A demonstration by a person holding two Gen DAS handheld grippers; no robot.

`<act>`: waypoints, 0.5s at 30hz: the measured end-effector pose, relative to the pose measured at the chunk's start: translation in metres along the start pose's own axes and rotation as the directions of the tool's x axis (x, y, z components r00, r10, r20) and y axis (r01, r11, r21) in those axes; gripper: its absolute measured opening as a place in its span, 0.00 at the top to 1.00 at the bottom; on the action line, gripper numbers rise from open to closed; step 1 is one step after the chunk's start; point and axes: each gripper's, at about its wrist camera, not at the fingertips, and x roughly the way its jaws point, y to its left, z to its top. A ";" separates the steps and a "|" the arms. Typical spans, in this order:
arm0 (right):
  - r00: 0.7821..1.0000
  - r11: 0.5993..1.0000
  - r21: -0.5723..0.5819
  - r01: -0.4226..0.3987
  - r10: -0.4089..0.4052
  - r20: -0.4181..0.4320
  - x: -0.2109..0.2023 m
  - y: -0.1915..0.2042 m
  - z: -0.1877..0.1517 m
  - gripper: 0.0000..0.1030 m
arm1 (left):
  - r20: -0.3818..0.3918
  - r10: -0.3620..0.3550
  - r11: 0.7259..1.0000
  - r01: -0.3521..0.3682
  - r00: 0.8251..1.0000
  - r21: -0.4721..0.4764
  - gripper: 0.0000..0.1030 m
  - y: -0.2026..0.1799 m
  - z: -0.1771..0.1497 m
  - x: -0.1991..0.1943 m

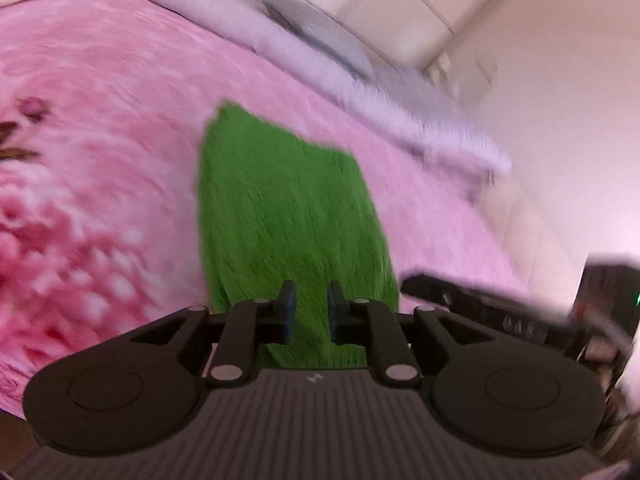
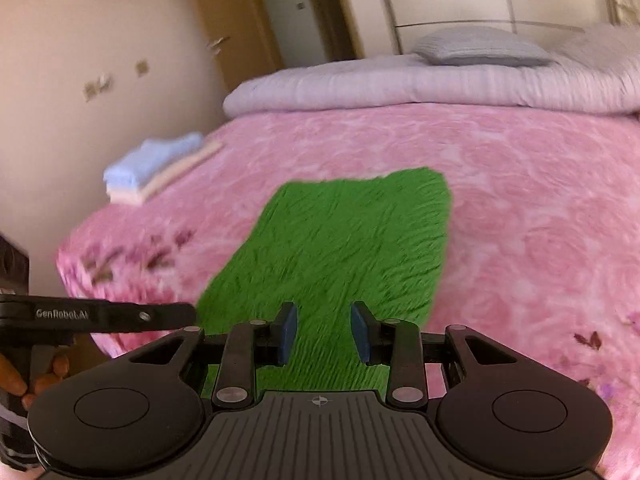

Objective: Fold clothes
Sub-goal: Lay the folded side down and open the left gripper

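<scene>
Both the left tongs (image 1: 311, 312) and the right tongs (image 2: 324, 332) hang with a clear gap between their blue pads, holding nothing, just over the near end of the green cloth (image 2: 340, 248), which lies spread flat near the front edge of the bed (image 2: 540, 240). It looks not yet folded, or perhaps partly folded, so the lifting and doubling over seems still to come, while a small stack of folded cloths (image 2: 154, 166) at the bed's left edge suggests other pieces are done. A rolled quilt (image 2: 400, 88) and a grey pillow (image 2: 480, 48) lie well apart at the far edge, and nothing blocks the cloth.
</scene>
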 end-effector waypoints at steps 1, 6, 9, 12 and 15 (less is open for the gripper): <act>1.000 0.999 -0.034 0.016 -0.017 -0.014 0.003 0.005 -0.007 0.66 | 0.000 0.032 0.999 -0.032 0.999 0.026 0.92 -0.002 -0.007 0.006; 0.993 0.981 -0.161 0.105 -0.113 -0.044 0.014 0.016 -0.048 0.66 | 0.022 0.036 0.999 -0.035 0.999 -0.024 0.97 0.011 -0.038 0.014; 0.991 0.981 -0.161 0.104 -0.116 -0.065 0.010 0.013 -0.049 0.66 | -0.014 0.061 0.998 -0.060 0.998 0.021 0.98 0.010 -0.045 0.007; 0.991 0.989 -0.122 0.086 -0.098 -0.092 0.003 0.006 -0.037 0.66 | -0.007 0.053 0.998 -0.053 0.999 0.013 0.98 0.003 -0.032 -0.009; 0.997 0.994 -0.078 0.078 -0.080 -0.020 -0.009 0.001 -0.020 0.66 | 0.072 0.033 0.998 -0.037 0.997 0.055 0.98 -0.011 -0.014 -0.023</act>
